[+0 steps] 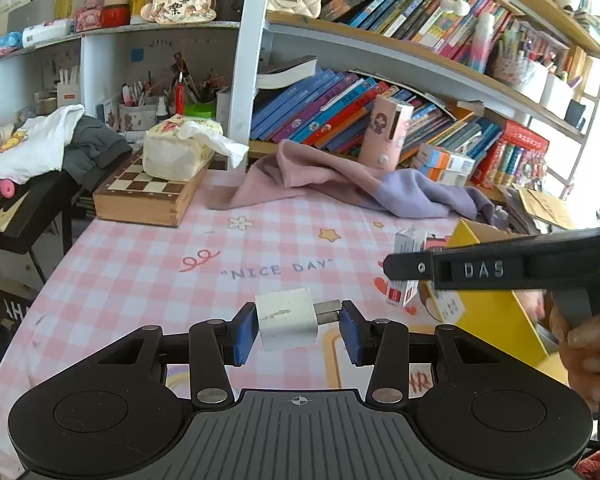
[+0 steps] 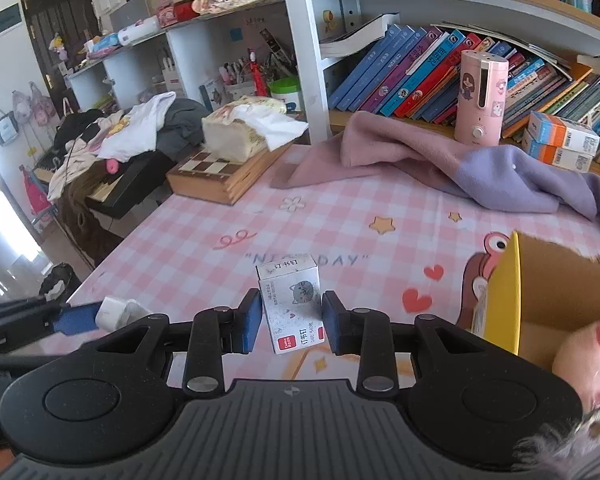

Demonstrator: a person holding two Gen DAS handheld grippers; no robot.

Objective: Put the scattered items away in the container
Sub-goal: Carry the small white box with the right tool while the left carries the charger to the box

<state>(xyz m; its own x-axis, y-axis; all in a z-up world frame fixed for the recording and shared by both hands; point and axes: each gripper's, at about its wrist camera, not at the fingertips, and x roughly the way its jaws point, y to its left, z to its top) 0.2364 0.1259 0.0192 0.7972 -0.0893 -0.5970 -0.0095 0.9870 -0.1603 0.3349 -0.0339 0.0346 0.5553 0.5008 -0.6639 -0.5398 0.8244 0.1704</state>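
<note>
Two task items show, one in each claw. The left gripper (image 1: pixel 298 330) has its blue pads closed on one white square plug-in charger block (image 1: pixel 287 323), its metal connector end pressed against the right-hand pad and its white body against the left-hand one. The right gripper (image 2: pixel 288 322) holds one small white staple box with a cat drawing and a red bottom strip (image 2: pixel 293 304); the pads sit at its two sides, and it looks pinched between them, upright and slightly tilted.

One container is in sight: a yellow cardboard box with a brown inside (image 2: pixel 540 304), lying just right of the right gripper's fingers. From the left wrist view the same box (image 1: pixel 496 308) lies ahead and to the right, partly behind the right gripper's black finger, which crosses in front of it. A pink plush toy (image 2: pixel 592 356) rests at the box's near edge.

Ahead of both claws the pink checked tablecloth (image 1: pixel 140 264) is bare up to one pink and lilac cloth (image 1: pixel 340 180) heaped at the far side. Far left of it, one wooden chessboard case (image 1: pixel 148 196) carries one tissue pack (image 1: pixel 176 152). One pink cylindrical appliance (image 2: pixel 482 96) stands behind the cloth, against the books.
</note>
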